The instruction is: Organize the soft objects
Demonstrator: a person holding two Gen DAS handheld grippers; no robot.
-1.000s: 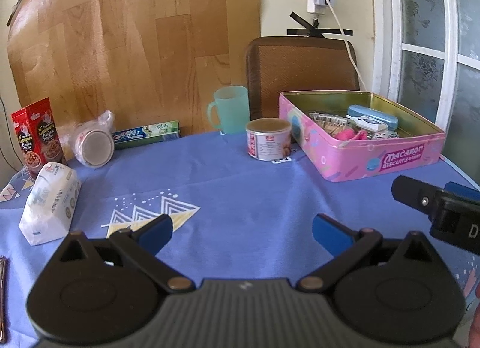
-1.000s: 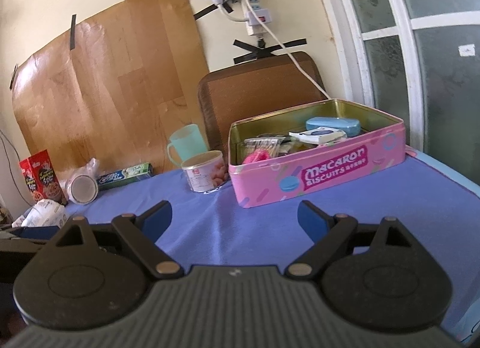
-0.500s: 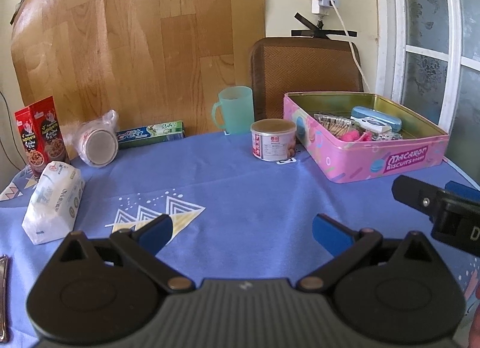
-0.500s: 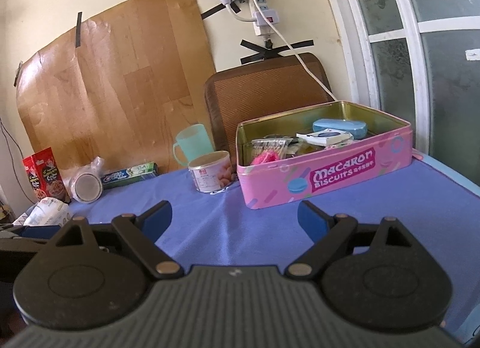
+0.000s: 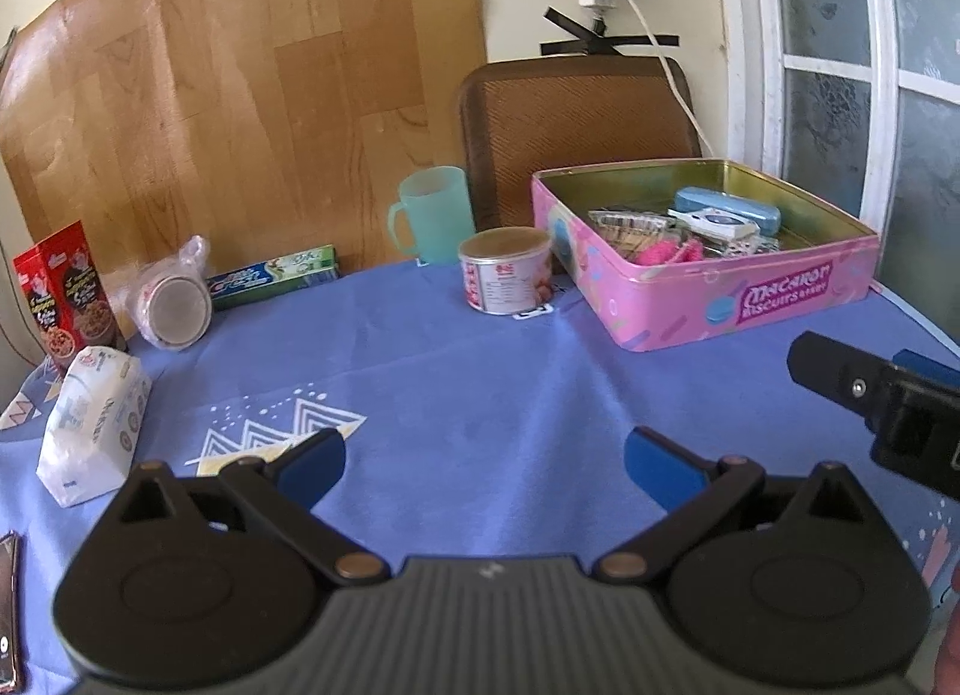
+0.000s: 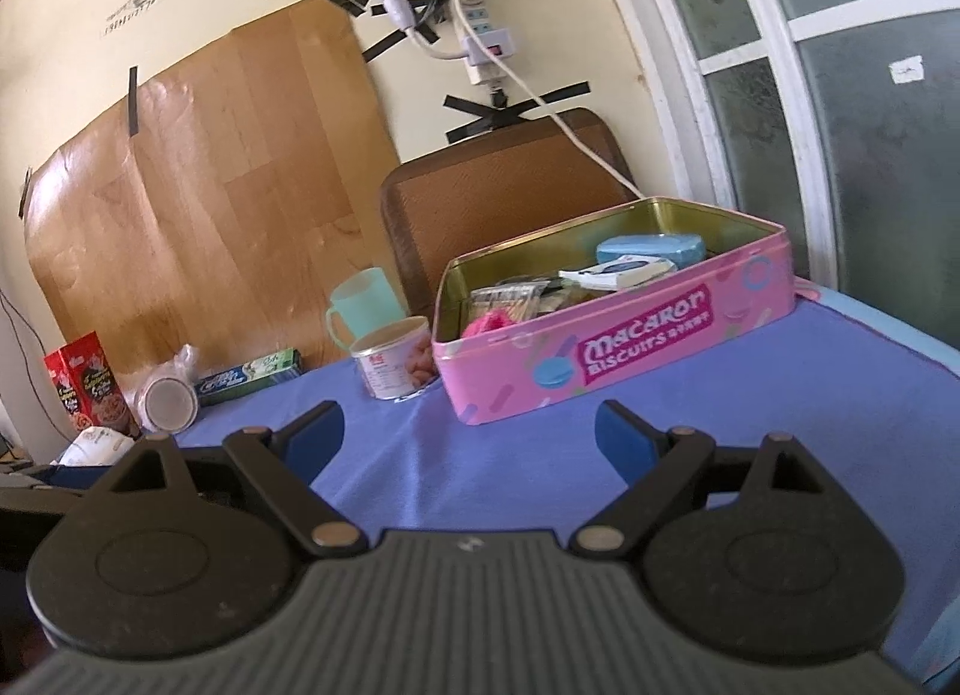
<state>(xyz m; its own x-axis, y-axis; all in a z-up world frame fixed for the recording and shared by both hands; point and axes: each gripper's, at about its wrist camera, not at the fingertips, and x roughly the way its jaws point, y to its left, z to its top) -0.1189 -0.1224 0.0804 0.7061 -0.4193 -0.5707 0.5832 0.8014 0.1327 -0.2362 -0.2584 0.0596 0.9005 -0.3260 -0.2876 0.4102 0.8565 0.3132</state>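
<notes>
Far left edge: A red snack box is standing upright at the back of the blue tablecloth, against the wood-pattern sheet taped to the wall.
Soft pack: A white, soft-looking tissue pack is lying on the cloth just in front of the red box, well apart from the tin.
Bagged cup: A cup wrapped in clear plastic is lying on its side beside the red box, its mouth facing the camera.
Toothpaste: A green and blue toothpaste carton is lying flat along the back edge, just right of the bagged cup.
Left tongs: The left gripper is hovering above bare cloth with its blue pads spread wide and nothing between them.
Centre back: A mint mug is standing in front of a brown chair back, with a small labelled can just in front of it.
Tin: The pink biscuit tin is sitting open near the can, holding a pink fluffy item, a blue case and packets too small to identify.
Right tongs: The right gripper is pointing toward the tin's near left corner, its pads wide apart and gripping nothing; its black body is showing at the right edge of the left wrist view.
Far right: A frosted window is filling the frame beside the table.
</notes>
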